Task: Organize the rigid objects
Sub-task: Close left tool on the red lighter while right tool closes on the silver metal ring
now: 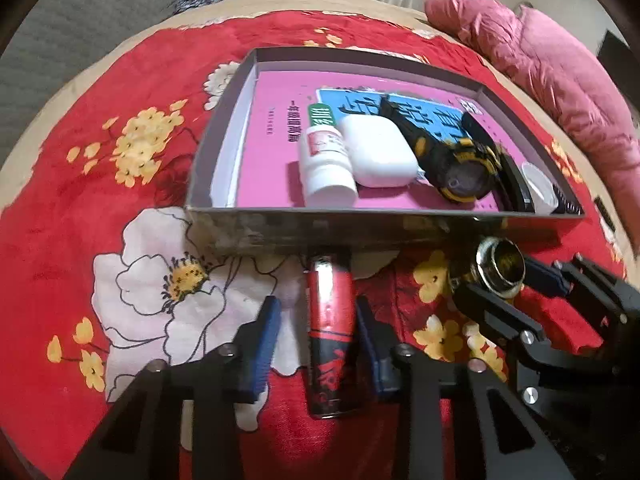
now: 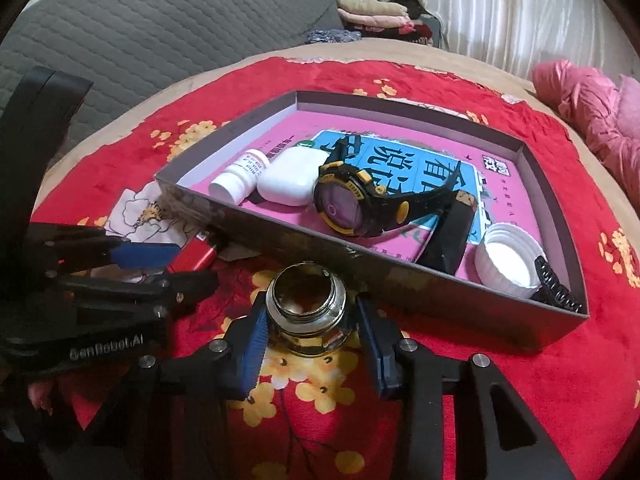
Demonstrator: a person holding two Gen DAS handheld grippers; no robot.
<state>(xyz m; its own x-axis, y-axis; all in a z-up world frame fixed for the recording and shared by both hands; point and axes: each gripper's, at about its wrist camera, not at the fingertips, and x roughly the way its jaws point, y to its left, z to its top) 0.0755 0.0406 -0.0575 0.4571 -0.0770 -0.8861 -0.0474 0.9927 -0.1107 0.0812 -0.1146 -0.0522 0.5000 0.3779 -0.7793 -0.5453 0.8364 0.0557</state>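
blanket [image 1: 80,216]: red, yellow-white flowers | book [image 1: 272,152]: pink | watch [image 2: 352,204]: black-yellow

Left gripper [image 1: 316,332], angled steeply downward, blue pads straddling something, left pad clear of it; right gripper [image 2: 310,336], angled downward, pads flanking something, contact unclear.

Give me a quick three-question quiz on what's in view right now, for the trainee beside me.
1. True or false: the watch lies inside the box.
2. What lies between the left gripper fingers? A) red lighter B) white cap C) pill bottle
3. Fill in: the glass jar between the right gripper fingers has no ____ on its mouth.

Key: 1 true; 2 A; 3 lid.
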